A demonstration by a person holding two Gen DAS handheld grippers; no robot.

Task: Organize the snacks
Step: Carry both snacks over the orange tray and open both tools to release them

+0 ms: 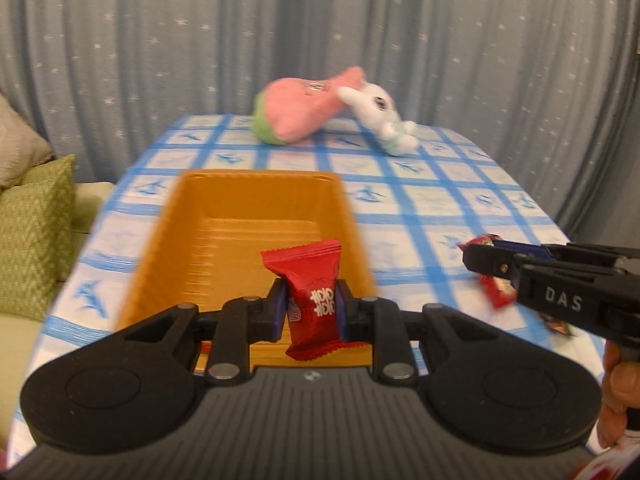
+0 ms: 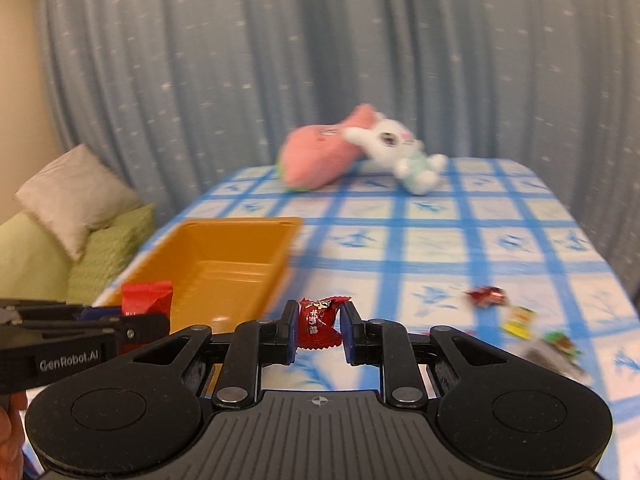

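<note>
My left gripper (image 1: 311, 307) is shut on a red snack packet (image 1: 308, 288) and holds it upright over the near end of the orange tray (image 1: 240, 216). My right gripper (image 2: 318, 326) is shut on a small red candy (image 2: 318, 322) above the checked tablecloth, just right of the tray (image 2: 224, 252). The right gripper also shows in the left wrist view (image 1: 480, 258), to the tray's right. The left gripper shows at the left of the right wrist view (image 2: 132, 320) with its packet (image 2: 146, 296). The tray's inside looks bare.
Loose candies lie on the cloth at the right: a red one (image 2: 486, 295), a yellow one (image 2: 519, 321) and a green one (image 2: 560, 342). A pink plush (image 1: 304, 108) and a white rabbit plush (image 1: 384, 118) lie at the table's far end. Cushions (image 1: 36, 232) are to the left.
</note>
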